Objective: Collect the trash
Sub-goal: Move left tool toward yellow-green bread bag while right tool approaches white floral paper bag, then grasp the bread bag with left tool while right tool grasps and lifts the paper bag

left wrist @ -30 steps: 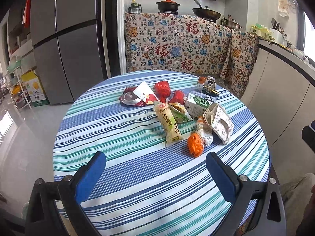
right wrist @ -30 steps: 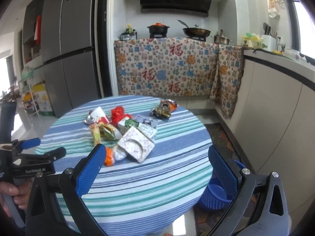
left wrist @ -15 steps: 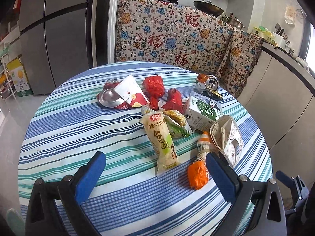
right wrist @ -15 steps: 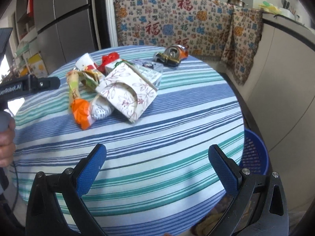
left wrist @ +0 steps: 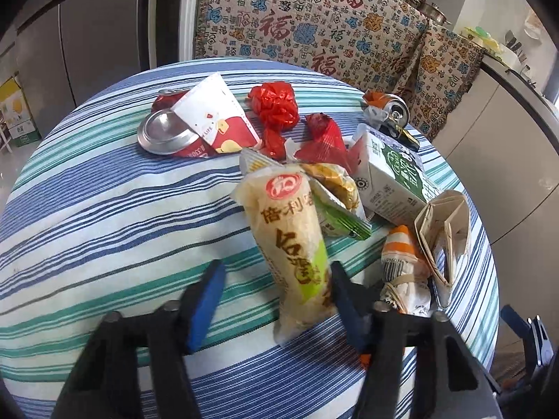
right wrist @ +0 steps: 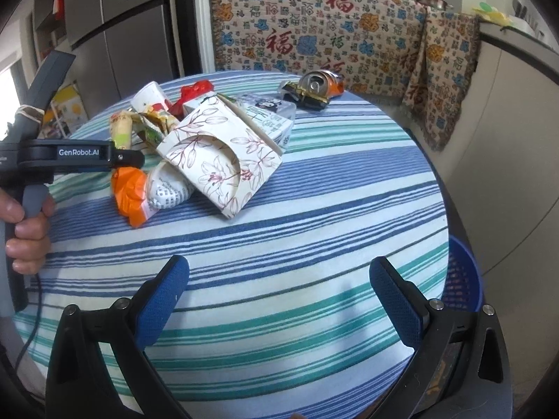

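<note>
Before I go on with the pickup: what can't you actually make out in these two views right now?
- Left gripper: fingers closing around the long snack packet; whether the pads press it yet is unclear in the left wrist view.
- Orange wrapper: lower end behind the right-side finger.
- Blue basket: mostly behind the table edge, right wrist view; contents unseen.
- Red can: partly under the paper cup.

Tablecloth [right wrist: 314,209] under both grippers is blue, teal and white stripes. Between the left gripper's [left wrist: 272,289] blue pads: a pale yellow snack wrapper [left wrist: 293,244] with a red logo. Just right of it, an orange-and-white wrapper [left wrist: 401,255].
</note>
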